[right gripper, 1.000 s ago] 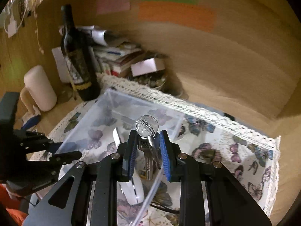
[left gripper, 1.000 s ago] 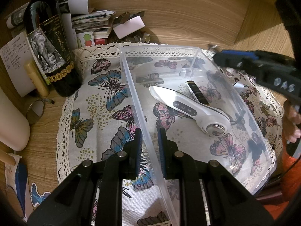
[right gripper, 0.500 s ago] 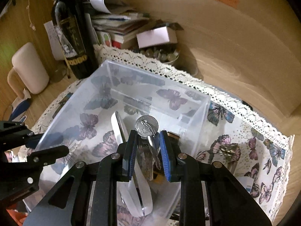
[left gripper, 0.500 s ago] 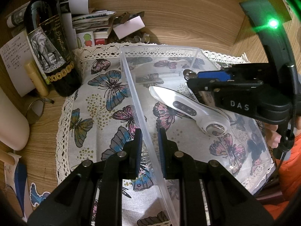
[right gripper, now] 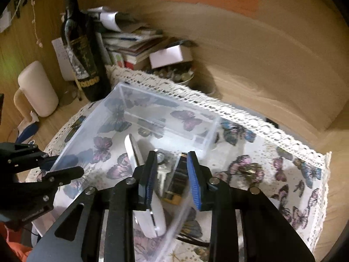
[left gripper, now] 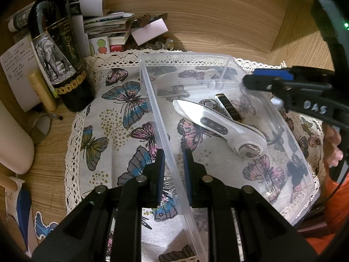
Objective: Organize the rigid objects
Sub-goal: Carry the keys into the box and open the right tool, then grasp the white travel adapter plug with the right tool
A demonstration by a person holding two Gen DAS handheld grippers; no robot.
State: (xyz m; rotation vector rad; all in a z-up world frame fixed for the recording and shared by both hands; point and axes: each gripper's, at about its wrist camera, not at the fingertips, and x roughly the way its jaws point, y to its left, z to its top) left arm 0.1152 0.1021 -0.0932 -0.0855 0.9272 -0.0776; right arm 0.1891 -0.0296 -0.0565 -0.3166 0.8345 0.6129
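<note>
Left gripper [left gripper: 173, 163]: reaches low and forward, blue-padded fingers straddling the near long wall of the clear rectangular plastic bin [left gripper: 162, 131], a narrow gap either side.
Right gripper [right gripper: 172, 174]: angled down over the bin's far side, jaws spread wide, holding nothing.
Silver keys on a ring [right gripper: 161, 166]: lie inside the bin, between the white handheld device [left gripper: 220, 126] and the dark gold-capped tube [left gripper: 228, 107].
Bin: rests on the butterfly-print cloth [left gripper: 122, 118].

Black two-finger left gripper [left gripper: 172, 170] with blue ribbed pads [left gripper: 161, 168], silver screws, right gripper [right gripper: 172, 176] alike, white "DAS" lettering, green light, orange sleeve [left gripper: 337, 205]
</note>
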